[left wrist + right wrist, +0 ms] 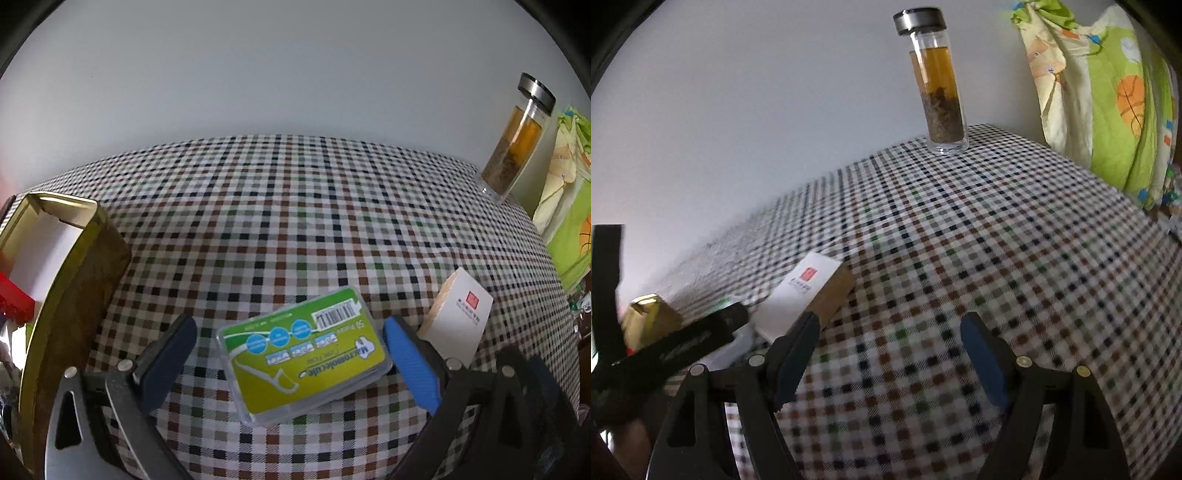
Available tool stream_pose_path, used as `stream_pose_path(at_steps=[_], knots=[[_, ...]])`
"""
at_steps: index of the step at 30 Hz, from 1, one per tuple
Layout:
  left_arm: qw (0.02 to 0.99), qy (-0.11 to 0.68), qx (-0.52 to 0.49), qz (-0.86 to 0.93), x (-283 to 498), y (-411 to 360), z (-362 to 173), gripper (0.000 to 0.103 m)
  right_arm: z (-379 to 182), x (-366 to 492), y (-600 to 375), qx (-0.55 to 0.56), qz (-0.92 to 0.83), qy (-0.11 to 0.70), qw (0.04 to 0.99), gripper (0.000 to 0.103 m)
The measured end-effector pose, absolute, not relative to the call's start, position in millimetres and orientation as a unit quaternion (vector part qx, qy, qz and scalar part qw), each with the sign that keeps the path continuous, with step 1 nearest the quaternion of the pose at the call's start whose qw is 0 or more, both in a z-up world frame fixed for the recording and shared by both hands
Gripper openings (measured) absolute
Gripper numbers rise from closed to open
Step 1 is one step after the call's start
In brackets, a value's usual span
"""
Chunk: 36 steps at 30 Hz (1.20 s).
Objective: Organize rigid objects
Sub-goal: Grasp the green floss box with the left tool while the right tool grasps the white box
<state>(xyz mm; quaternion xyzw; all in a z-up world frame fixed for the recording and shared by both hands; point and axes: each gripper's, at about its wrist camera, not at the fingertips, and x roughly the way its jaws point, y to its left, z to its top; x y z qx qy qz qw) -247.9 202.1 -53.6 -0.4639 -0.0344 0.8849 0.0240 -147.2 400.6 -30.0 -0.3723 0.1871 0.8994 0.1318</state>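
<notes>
Item: one floss box (304, 356), flat on the checked counter (295, 206), lying between the wide, empty jaws of our left hand-held gripper (290, 345), long axis slanting across the gap. Our right hand-held gripper (890, 354), likewise wide and empty (the farther hand), hovers over bare cloth. We also count one white carton (458, 321), one gold tin (62, 280), one tea bottle (938, 85).

The floss pick box (304, 356) carries a barcode and "50".
</notes>
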Motion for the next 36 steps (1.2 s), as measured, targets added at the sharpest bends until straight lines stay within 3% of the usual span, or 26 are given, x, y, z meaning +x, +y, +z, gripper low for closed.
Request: stream_pose_path(at_steps=[9,18,21,36], knots=[[0.023,-0.038,-0.459,0.887,-248,190,-55,0.102,-13,-182,397,-0.388,0.892,0.201,0.112,0.081],[0.039,-0.039,-0.457,0.888,-246,180,-60,0.103,-30,-198,376,-0.399,0.887,0.200,0.120,0.081],[0.039,-0.020,-0.466,0.884,-248,185,-66,0.098,-28,-199,367,-0.395,0.892,0.179,0.127,0.085],[0.021,-0.010,-0.461,0.887,-248,179,-70,0.097,-30,-190,350,-0.386,0.906,0.139,0.108,0.085]])
